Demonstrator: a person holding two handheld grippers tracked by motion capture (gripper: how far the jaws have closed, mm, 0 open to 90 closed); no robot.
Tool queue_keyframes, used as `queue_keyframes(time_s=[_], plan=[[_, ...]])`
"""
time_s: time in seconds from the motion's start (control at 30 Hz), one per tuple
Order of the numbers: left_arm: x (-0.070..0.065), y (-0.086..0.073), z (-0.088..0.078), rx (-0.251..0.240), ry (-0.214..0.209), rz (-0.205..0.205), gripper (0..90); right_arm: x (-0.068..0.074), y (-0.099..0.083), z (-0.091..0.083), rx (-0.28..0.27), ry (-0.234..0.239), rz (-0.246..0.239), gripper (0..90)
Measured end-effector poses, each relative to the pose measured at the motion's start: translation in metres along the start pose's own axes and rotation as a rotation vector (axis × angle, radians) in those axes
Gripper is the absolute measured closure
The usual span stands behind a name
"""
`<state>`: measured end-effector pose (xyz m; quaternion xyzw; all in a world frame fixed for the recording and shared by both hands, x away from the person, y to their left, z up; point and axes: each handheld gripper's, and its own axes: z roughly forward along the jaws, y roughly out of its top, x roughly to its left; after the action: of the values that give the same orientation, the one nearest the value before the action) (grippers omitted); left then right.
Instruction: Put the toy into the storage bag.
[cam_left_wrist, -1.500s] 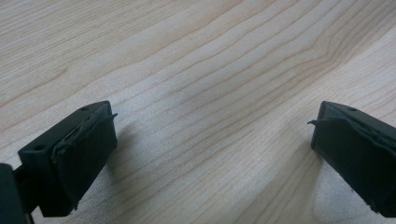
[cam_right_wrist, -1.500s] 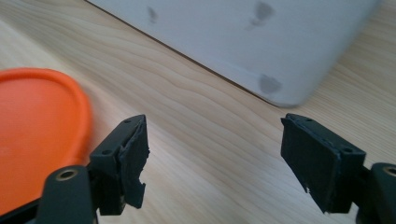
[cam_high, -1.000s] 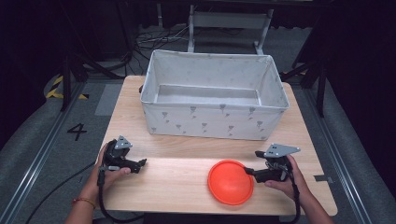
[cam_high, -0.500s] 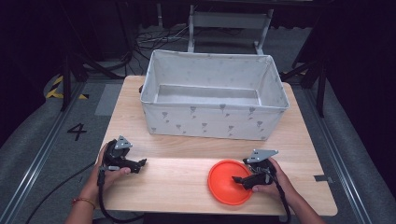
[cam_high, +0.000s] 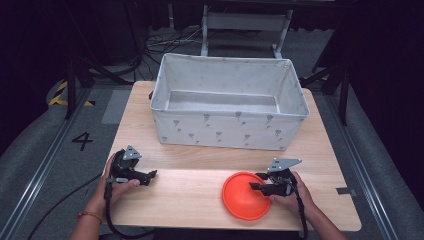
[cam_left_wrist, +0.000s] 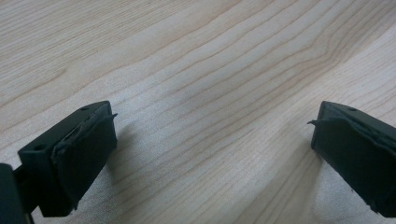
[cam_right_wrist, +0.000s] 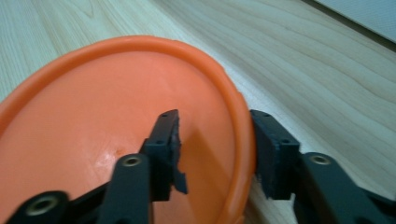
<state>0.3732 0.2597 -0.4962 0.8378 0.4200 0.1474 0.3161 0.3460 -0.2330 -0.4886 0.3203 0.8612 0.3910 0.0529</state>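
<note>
An orange plate (cam_high: 244, 197) lies on the wooden table (cam_high: 185, 192) near the front right. My right gripper (cam_high: 254, 186) is at the plate's right edge. In the right gripper view its jaws straddle the plate's (cam_right_wrist: 93, 126) rim, one finger (cam_right_wrist: 164, 144) inside the dish and the other outside. A gap remains, so the right gripper (cam_right_wrist: 215, 151) is open. My left gripper (cam_high: 150, 175) rests at the front left, held by a hand. The left gripper (cam_left_wrist: 212, 149) is wide open over bare wood, with nothing between its fingers (cam_left_wrist: 84, 149).
A large grey fabric bin (cam_high: 230, 132) stands across the back half of the table, open at the top, its inside bare. Bare wood lies between the two grippers. The table's front edge runs just behind the person's hands.
My right gripper has moved left from beside the plate until its jaws straddle the rim. The plate and the left gripper have stayed put.
</note>
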Motion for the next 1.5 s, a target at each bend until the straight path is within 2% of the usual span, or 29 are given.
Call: queue_keyframes(time_s=[0.13,0.17,0.23,0.33,0.53,0.57,0.7,0.9,1.2,1.33,1.5], plan=[[0.0,0.0,0.0,0.0,0.0,0.0,0.5,-0.002,0.001,-0.003,-0.008,0.008,0.014,65.2],[0.0,0.0,0.0,0.001,0.0,0.0,0.5,-0.002,0.003,-0.007,-0.022,0.02,0.004,69.7],[0.0,0.0,0.0,0.001,0.0,0.0,0.5,-0.002,0.004,-0.012,-0.04,0.027,-0.002,72.9],[0.0,0.0,0.0,0.0,0.001,0.0,0.5,-0.001,0.006,-0.015,-0.046,0.029,-0.01,74.4],[0.0,0.0,0.0,0.001,0.001,0.0,0.5,0.005,0.014,-0.027,-0.081,0.033,-0.061,79.0],[0.0,0.0,0.0,0.001,0.001,0.0,0.5,0.009,0.017,-0.034,-0.098,0.04,-0.078,80.7],[0.0,0.0,0.0,0.001,0.001,0.0,0.5,0.011,0.021,-0.044,-0.122,0.045,-0.089,82.1],[0.0,0.0,0.0,0.001,0.0,0.0,0.5,0.016,0.026,-0.06,-0.136,-0.012,-0.155,82.2],[0.0,0.0,0.0,0.0,0.011,-0.002,0.5,0.018,0.037,-0.084,-0.173,-0.064,-0.196,82.4],[-0.001,0.0,-0.001,0.003,0.01,-0.005,0.5,0.02,0.04,-0.09,-0.171,-0.079,-0.207,82.5],[-0.001,0.0,-0.001,0.004,0.009,-0.005,0.6,0.024,0.049,-0.097,-0.151,-0.115,-0.246,82.5]])
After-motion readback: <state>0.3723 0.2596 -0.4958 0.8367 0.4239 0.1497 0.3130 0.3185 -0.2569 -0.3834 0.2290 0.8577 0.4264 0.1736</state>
